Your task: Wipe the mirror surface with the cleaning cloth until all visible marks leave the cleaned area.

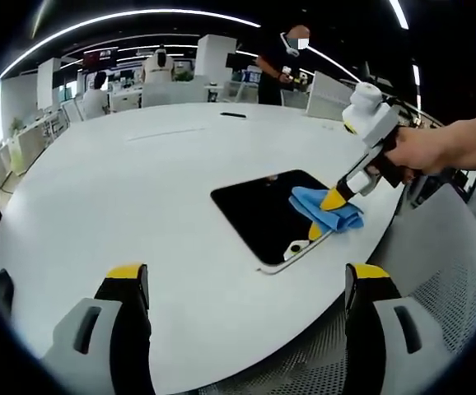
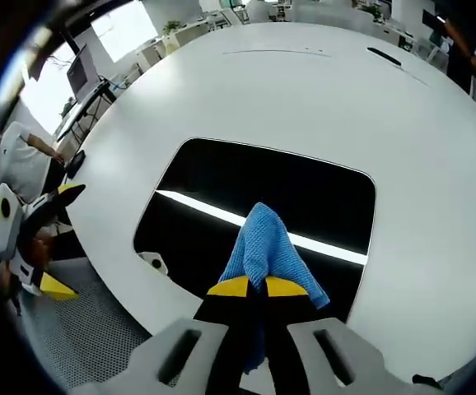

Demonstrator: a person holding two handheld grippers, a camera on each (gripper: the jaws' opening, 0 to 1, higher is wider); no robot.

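While no writing reads, right hand-held gripper (image 2: 250,287) pinches cloth (image 2: 264,247) on mirror (image 2: 221,177).

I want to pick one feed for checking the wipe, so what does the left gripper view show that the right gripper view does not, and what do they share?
Left gripper view alone: the open left gripper hanging above the white table, away from the mirror, plus the hand carrying the right gripper.

Right gripper view alone: a bright light strip reflected in the mirror, running under the blue cloth, and the right gripper's fingers shut on it.

Both: mirror, cloth, table.
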